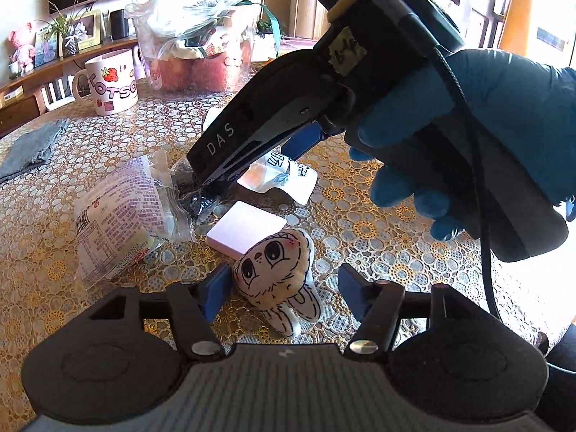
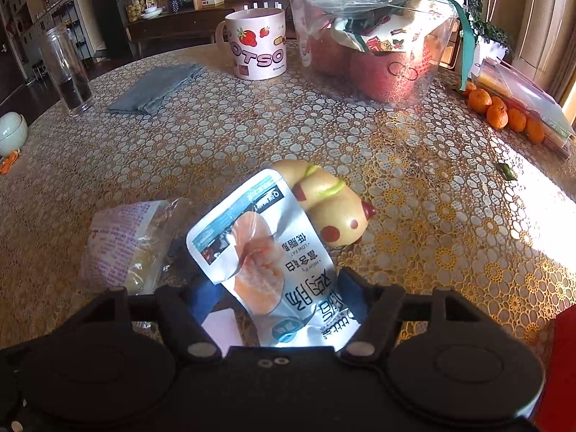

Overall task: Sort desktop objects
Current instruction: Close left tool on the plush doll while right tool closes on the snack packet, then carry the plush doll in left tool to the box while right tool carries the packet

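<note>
My left gripper (image 1: 280,288) is open, its blue fingers either side of a white rabbit plush (image 1: 277,270) lying on the table. A pink flat block (image 1: 246,230) lies just beyond it. My right gripper (image 2: 277,295) is open around a white chicken-breast snack pouch (image 2: 259,248), which lies between its fingers; the pouch also shows in the left wrist view (image 1: 280,176) under the right gripper body (image 1: 230,144). A yellow snake-like toy (image 2: 331,201) lies behind the pouch. A clear bread wrapper (image 1: 115,216) lies to the left, also in the right wrist view (image 2: 126,241).
A "LOTSO" mug (image 2: 257,46), a clear bag of apples (image 2: 374,46), a grey cloth (image 2: 154,88), a glass tumbler (image 2: 66,72) and tangerines (image 2: 504,111) stand at the far side of the lace-covered table (image 2: 432,216). A white bowl (image 2: 10,133) sits far left.
</note>
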The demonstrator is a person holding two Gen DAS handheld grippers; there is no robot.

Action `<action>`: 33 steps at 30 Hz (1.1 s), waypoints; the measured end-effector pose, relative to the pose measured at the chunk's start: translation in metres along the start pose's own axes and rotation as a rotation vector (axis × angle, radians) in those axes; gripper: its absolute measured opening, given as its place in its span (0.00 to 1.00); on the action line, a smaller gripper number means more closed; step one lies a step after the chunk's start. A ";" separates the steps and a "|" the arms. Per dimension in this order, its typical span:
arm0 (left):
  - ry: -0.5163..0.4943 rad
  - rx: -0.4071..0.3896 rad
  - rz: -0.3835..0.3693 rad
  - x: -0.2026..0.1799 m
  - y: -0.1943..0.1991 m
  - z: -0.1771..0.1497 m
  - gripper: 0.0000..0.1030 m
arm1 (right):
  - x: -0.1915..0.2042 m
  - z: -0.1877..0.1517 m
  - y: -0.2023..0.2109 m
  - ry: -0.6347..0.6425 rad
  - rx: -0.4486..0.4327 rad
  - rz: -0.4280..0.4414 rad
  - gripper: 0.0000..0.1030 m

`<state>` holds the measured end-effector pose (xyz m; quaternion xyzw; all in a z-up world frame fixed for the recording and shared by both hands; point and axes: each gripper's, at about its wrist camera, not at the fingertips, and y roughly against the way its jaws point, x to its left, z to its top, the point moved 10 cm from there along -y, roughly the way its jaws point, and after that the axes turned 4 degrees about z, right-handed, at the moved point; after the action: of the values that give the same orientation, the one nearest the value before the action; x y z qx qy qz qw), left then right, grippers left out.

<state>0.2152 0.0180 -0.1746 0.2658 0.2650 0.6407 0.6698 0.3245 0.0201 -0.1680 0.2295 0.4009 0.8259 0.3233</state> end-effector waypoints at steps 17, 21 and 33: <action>-0.015 -0.011 0.012 0.001 0.000 0.002 0.40 | -0.001 0.004 0.022 0.097 -0.083 -0.068 0.45; -0.012 -0.011 0.014 0.000 0.003 0.003 0.40 | -0.007 -0.001 0.036 0.096 -0.110 -0.084 0.37; -0.009 -0.007 0.010 -0.014 0.011 0.004 0.40 | -0.043 -0.032 0.078 0.030 -0.118 -0.122 0.10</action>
<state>0.2096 0.0047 -0.1642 0.2676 0.2585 0.6437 0.6687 0.3063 -0.0640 -0.1283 0.1727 0.3694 0.8301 0.3802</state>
